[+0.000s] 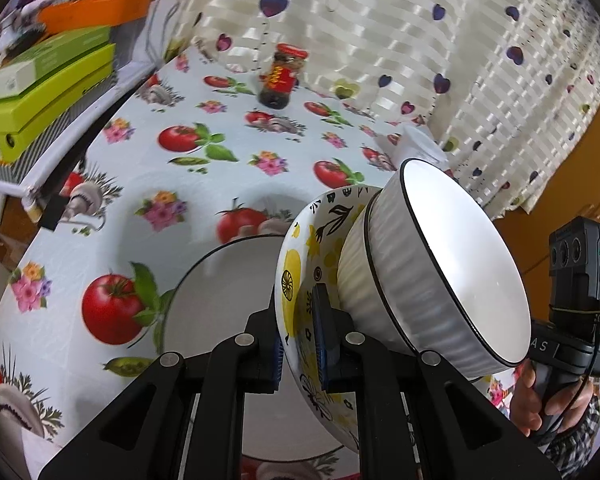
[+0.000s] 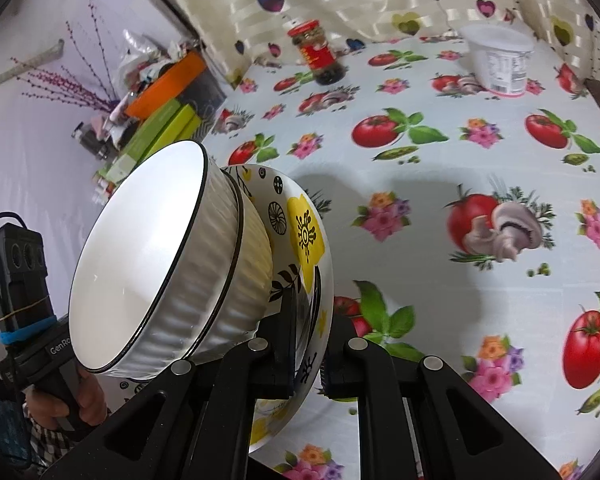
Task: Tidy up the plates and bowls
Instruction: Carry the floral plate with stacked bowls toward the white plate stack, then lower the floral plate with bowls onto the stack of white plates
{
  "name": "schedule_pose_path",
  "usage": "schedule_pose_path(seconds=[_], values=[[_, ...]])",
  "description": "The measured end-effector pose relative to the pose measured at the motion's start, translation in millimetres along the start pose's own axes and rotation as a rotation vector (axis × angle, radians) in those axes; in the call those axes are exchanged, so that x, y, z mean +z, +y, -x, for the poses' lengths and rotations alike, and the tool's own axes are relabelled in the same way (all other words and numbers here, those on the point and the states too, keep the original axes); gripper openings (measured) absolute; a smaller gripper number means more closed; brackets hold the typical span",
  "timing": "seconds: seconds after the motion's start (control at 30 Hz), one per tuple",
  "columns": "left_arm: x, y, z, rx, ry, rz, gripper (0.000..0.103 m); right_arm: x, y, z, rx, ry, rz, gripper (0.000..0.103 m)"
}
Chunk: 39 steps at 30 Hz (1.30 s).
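Tools [image 1: 300,344] [image 2: 306,344] both clamp the patterned bowl's [image 1: 296,264] rim.

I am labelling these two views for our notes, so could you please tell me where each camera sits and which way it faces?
Left wrist view: sits on the left claw, looking down along it at the patterned bowl it grips, the white ribbed bowls nested inside, a white plate below; the person's right hand shows.
Right wrist view: sits on the right claw, gripping the opposite rim, facing the tablecloth and white tub; the left hand shows.
Shared: bowl stack, red-lidded jar, curtain.
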State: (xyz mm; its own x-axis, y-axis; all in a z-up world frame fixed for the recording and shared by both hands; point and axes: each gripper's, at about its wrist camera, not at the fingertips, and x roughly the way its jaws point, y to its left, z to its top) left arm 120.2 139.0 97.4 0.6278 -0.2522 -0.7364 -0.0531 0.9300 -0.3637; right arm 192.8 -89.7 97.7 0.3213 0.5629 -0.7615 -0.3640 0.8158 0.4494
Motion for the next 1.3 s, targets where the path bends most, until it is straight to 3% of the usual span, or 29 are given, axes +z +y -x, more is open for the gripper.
schedule_pose_path(seconds=[0.47,0.7,1.3], values=[[-13.9,38.1,-6.9,0.015,0.023,0.058,0.011,-3.8,21.7,-33.9,-0.028,0.042,0.065,0.01],[-14.4,39.8,-9.2,0.018,0.027,0.057,0.011,-3.8,23.9,-36.9,-0.047,0.039,0.082,0.01],[-20.4,52.1,-17.8,0.03,0.046,0.077,0.012,-9.7,43.3,-41.8,-0.18,0.002,0.184,0.012]])
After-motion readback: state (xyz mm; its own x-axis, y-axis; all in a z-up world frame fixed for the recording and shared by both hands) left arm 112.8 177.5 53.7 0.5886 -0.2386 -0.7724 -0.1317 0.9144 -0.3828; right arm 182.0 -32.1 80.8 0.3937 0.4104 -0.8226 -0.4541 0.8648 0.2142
